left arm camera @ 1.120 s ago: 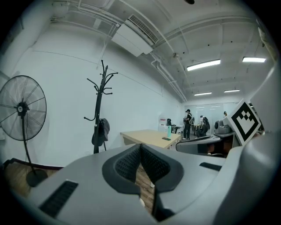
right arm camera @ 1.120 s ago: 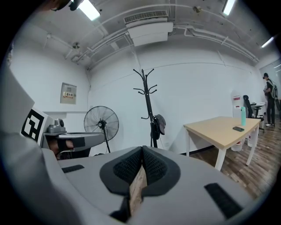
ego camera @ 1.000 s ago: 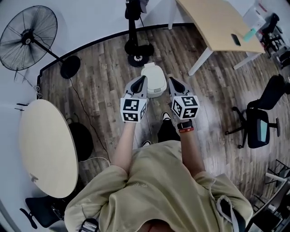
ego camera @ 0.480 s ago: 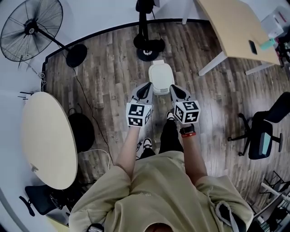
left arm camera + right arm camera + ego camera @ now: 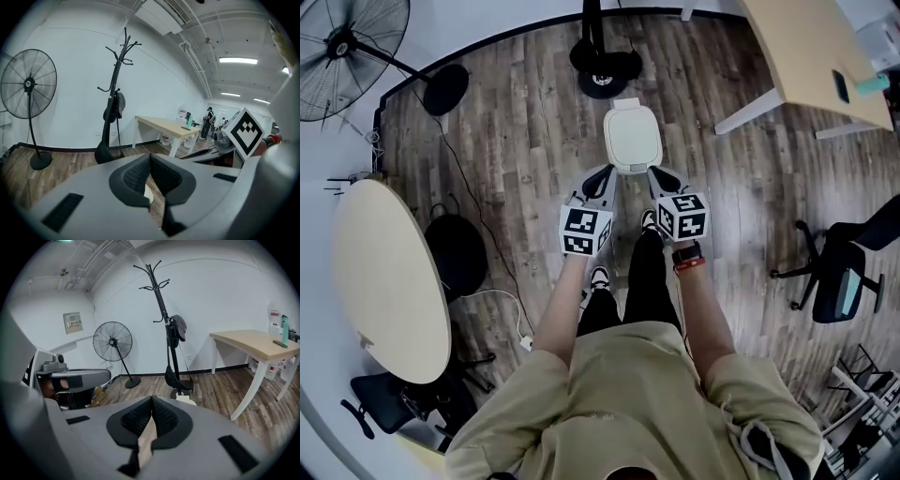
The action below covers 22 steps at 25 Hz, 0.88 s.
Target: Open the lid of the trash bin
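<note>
The white rounded plastic trash bin (image 5: 633, 138), lid down, is seen just beyond and between the left gripper (image 5: 604, 174) and right gripper (image 5: 656, 174); both are closed, nothing held.

Bare floor (image 5: 534, 141) beside bin (image 5: 633, 139) (stand (image 5: 605, 67) behind)

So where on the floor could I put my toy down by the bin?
Bare floor lies left of the trash bin, toward the fan base, and right of it, toward the desk leg and chair. Crowded: the coat stand base behind the bin, left gripper and right gripper in front.
</note>
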Motion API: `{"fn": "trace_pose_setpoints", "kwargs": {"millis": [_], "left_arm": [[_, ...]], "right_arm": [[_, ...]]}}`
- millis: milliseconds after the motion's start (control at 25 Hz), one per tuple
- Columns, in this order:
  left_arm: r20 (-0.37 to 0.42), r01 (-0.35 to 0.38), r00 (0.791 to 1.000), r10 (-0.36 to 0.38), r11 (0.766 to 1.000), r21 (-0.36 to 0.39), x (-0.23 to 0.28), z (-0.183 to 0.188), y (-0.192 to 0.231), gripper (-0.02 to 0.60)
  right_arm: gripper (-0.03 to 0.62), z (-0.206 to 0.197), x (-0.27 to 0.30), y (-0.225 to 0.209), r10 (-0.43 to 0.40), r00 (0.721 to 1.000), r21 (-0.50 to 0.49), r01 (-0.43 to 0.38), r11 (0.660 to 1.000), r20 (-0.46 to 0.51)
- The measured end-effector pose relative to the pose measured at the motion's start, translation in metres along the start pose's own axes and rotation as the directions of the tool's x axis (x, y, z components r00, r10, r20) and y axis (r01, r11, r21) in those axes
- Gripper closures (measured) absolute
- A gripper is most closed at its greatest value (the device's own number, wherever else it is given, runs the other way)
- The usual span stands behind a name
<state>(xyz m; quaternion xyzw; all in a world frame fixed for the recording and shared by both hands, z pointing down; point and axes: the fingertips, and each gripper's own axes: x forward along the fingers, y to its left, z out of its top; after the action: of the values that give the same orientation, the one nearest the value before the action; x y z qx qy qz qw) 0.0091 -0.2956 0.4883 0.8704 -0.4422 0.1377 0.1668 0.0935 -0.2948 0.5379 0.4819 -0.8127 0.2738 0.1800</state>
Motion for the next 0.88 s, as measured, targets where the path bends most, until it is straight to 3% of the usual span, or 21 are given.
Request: {"fn": "trace_pose_setpoints", "kwargs": {"millis": [360, 880], "left_arm": [[-0.055, 0.011, 0.998, -0.014, 0.999, -0.05, 0.047, -0.066, 0.025, 0.557], [-0.126, 0.01, 0.992, -0.025, 0.992, -0.123, 0.103, -0.153, 0.055, 0.557]], "right_arm": [[0.579, -0.062, 0.074, -0.029, 0.062, 0.993, 0.028, -0.06, 0.998, -0.104], [0.579, -0.151, 0.161, -0.081, 0.066, 0.965, 0.064, -0.051, 0.997, -0.253]]}}
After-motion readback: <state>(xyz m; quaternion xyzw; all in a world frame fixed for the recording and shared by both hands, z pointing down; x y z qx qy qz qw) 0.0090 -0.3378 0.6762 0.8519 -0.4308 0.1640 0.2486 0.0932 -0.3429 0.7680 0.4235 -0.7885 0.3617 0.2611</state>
